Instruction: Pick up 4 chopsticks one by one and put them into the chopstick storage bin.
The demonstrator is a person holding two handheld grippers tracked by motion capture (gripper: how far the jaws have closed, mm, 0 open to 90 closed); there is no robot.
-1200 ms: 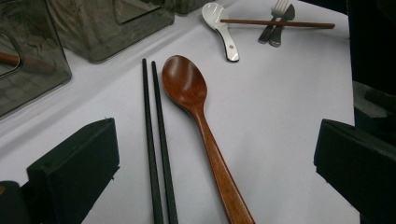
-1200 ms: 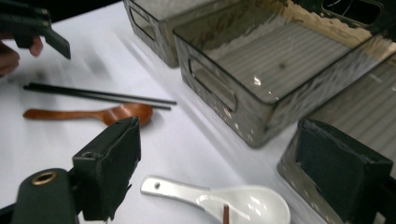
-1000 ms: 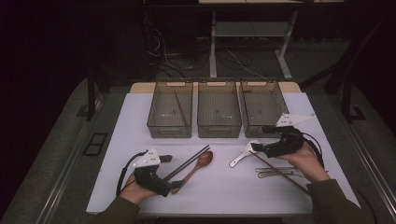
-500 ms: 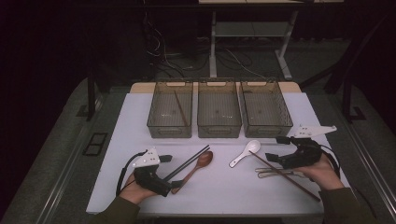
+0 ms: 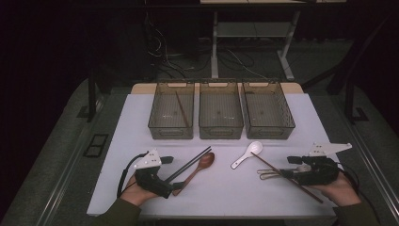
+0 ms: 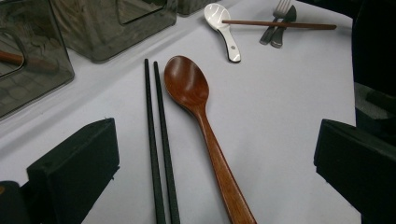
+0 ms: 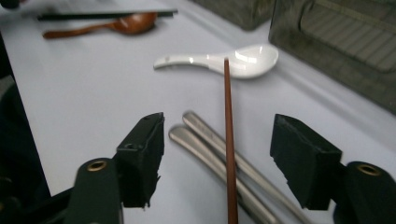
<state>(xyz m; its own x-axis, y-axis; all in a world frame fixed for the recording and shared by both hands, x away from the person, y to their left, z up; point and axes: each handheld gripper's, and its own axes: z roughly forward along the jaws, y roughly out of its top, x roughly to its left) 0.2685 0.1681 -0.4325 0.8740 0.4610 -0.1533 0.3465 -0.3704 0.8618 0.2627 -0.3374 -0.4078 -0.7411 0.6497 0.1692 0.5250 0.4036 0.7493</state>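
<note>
My left gripper (image 5: 172,173) rests open at the near left of the white table. A pair of black chopsticks (image 6: 156,140) and a brown wooden spoon (image 6: 196,102) lie between its jaws. My right gripper (image 5: 288,168) is open at the near right. Its jaws straddle a single brown chopstick (image 7: 229,140), which lies across two metal cutlery handles (image 7: 205,154). The chopstick's far tip lies against a white ceramic spoon (image 5: 247,153) in the middle of the table.
Three clear plastic bins stand in a row at the back: left (image 5: 171,133), middle (image 5: 221,133) and right (image 5: 269,133). A brown chopstick (image 5: 182,110) lies in the left one. The near table edge is close under both hands.
My right gripper has drawn back from beside the white spoon toward the near right, and it now straddles the brown chopstick. The left gripper has stayed put.
</note>
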